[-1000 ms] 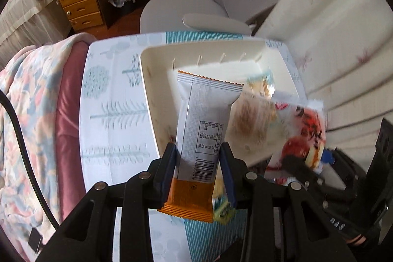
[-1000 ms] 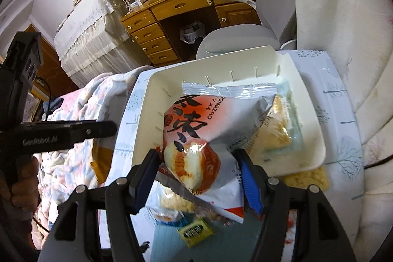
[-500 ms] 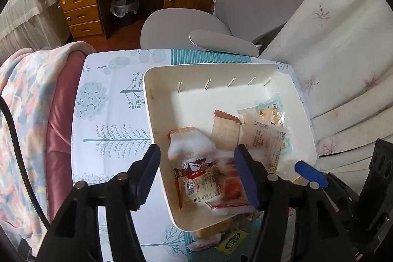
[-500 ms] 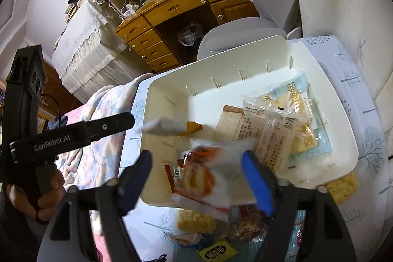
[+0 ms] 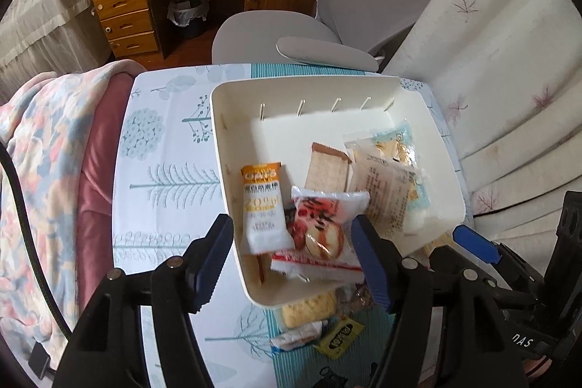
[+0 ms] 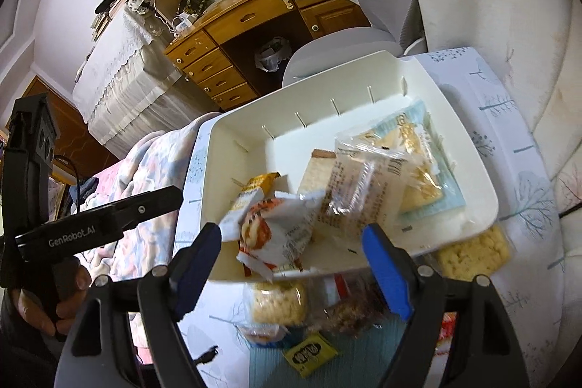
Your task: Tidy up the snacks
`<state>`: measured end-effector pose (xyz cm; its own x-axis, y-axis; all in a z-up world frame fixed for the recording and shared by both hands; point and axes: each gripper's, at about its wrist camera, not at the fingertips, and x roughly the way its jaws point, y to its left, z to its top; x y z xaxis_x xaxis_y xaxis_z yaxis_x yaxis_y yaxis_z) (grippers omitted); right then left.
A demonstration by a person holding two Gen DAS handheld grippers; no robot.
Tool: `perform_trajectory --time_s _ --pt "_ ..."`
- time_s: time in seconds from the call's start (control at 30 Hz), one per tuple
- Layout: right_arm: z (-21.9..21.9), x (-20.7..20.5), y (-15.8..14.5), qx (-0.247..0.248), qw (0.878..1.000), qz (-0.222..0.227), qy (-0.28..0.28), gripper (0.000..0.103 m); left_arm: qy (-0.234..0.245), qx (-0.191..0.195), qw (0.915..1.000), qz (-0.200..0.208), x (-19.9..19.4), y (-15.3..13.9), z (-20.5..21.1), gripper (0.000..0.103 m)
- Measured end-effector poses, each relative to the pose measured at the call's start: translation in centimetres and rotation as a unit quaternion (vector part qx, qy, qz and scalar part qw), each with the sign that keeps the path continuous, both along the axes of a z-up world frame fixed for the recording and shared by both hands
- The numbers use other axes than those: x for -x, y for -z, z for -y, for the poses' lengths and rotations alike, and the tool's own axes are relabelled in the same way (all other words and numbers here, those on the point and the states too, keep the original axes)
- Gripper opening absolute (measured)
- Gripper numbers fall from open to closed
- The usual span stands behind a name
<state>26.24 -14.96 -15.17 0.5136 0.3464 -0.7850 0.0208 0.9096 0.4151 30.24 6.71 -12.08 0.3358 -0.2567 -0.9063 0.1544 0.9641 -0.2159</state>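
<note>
Cream tray (image 5: 451, 170) on the patterned bench (image 5: 171, 170): now holds the orange-topped oat bar (image 5: 263, 206) and the red-printed bun packet (image 5: 322, 231), side by side at its near end; a second ago each was gripped. Left tongs (image 5: 294, 264) and right tongs (image 6: 291, 260): both spread wide, empty, above the tray's near rim. Loose: rice cracker packets (image 6: 278, 302) and yellow sachet (image 6: 309, 350) on bench, just outside tray.

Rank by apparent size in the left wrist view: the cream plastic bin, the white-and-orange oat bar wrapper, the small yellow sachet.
1. Cream plastic bin, by far.
2. White-and-orange oat bar wrapper.
3. Small yellow sachet, smallest even though nearer the camera.
</note>
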Motion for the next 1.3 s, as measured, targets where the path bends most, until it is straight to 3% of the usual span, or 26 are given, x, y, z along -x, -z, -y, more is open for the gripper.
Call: perform_trajectory --time_s 0.4,0.63,0.8,1.1,1.3 --pt "2.1 5.4 -1.3 0.025 1.000 -0.003 -0.017 0.081 -0.030 0.021 0.9993 0.009 7.0 -1.4 1.0 0.070" --pt "3.8 8.1 -1.0 0.022 0.999 -0.018 -0.024 0.081 -0.045 0.038 0.9980 0.022 11.7 -0.9 2.2 0.077" --pt "4.9 9.6 -0.6 0.031 0.999 -0.030 -0.033 0.081 -0.073 0.047 0.9961 0.014 14.4 0.4 2.9 0.078" --pt "5.7 10.5 1.0 0.058 0.995 -0.046 -0.063 0.081 -0.132 0.072 0.9878 -0.040 17.5 4.6 4.6 0.078" --pt "6.3 10.2 2.8 0.072 0.992 -0.062 -0.083 0.081 -0.172 0.063 0.9811 -0.063 18.3 6.9 5.2 0.078"
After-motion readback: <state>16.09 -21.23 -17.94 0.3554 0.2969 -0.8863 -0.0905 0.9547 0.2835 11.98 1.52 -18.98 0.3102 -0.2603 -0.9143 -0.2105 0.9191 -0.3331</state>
